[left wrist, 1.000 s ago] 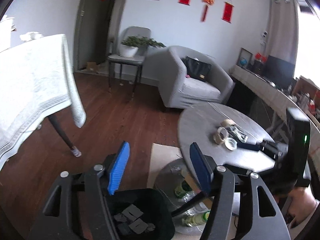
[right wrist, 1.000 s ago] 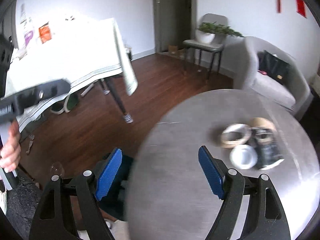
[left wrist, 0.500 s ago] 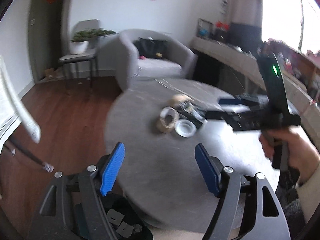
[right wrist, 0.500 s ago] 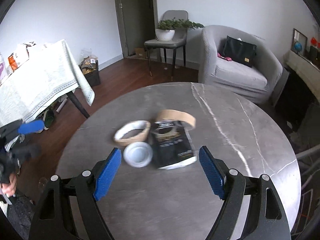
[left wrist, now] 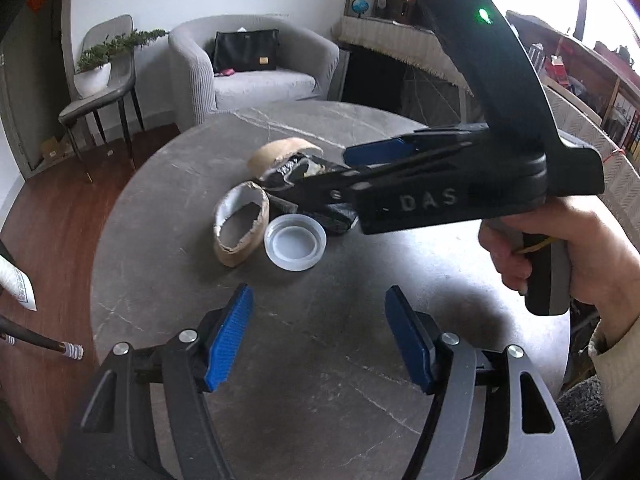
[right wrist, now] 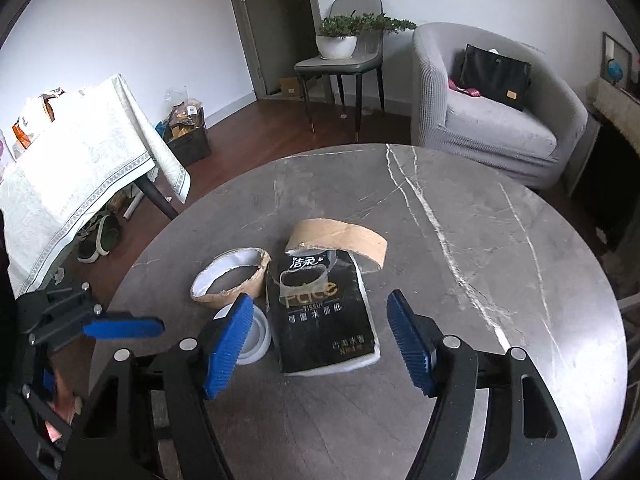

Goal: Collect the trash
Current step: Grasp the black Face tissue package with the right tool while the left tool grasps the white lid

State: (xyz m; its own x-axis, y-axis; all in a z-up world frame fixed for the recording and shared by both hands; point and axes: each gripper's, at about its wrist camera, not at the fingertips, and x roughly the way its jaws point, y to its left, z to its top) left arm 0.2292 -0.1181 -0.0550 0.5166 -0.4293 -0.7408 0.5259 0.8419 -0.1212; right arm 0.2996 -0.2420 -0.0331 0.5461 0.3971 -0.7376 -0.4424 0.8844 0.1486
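On the round grey marble table [right wrist: 460, 208] lie a black tissue pack [right wrist: 324, 312], a white plastic lid [right wrist: 256, 336], a torn cardboard ring with white lining [right wrist: 230, 280] and a second brown cardboard ring [right wrist: 340, 240]. My right gripper [right wrist: 320, 340] is open, its jaws either side of the near end of the tissue pack, above it. My left gripper [left wrist: 320, 336] is open and empty over bare table, short of the lid [left wrist: 295, 242] and torn ring [left wrist: 240, 224]. The right gripper [left wrist: 320, 178] crosses the left wrist view and hides most of the pack.
A grey armchair [right wrist: 492, 112] with a black bag stands behind the table. A chair with a potted plant [right wrist: 340, 40] is by the door. A cloth-covered table [right wrist: 72, 168] stands at left, with shoes and a box on the wooden floor.
Both grippers swung from the floor bin side over the round table. The right gripper closed in on the tissue pack; the left now faces the lid and rings.
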